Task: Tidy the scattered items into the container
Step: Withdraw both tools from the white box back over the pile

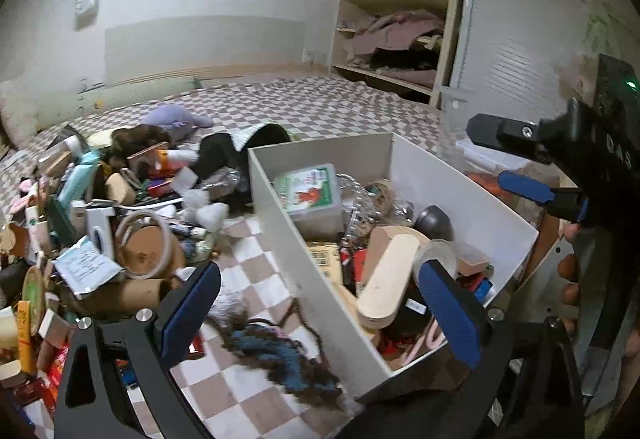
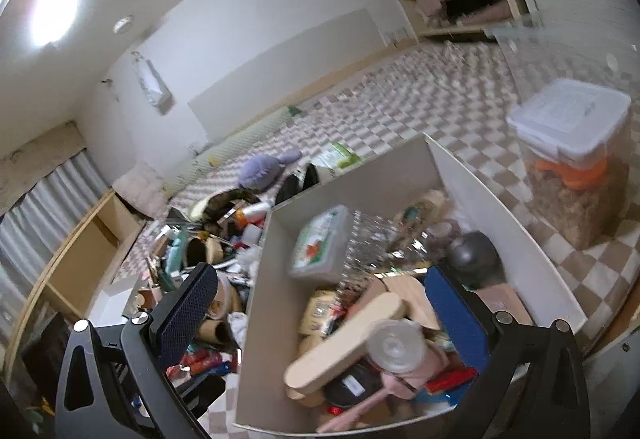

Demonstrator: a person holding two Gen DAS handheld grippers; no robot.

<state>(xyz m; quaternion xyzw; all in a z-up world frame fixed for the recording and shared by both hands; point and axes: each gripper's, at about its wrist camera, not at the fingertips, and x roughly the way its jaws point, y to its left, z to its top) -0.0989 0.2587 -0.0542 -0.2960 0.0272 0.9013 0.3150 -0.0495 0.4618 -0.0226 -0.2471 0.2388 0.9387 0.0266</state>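
Both my grippers, left (image 1: 320, 313) and right (image 2: 334, 317), gape empty over the white container (image 2: 256, 303) (already half full); next, reach left into the scattered pile (image 1: 120, 223), taking one loose item cleanly.

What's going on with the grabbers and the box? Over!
Both grippers open, empty: left gripper, right gripper. White box part full. Pile of clutter still on checkered floor. Blue-brown yarn tangle beside box.

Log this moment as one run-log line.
left gripper: open, empty | right gripper: open, empty, over white box | box: part-filled | pile: still on floor
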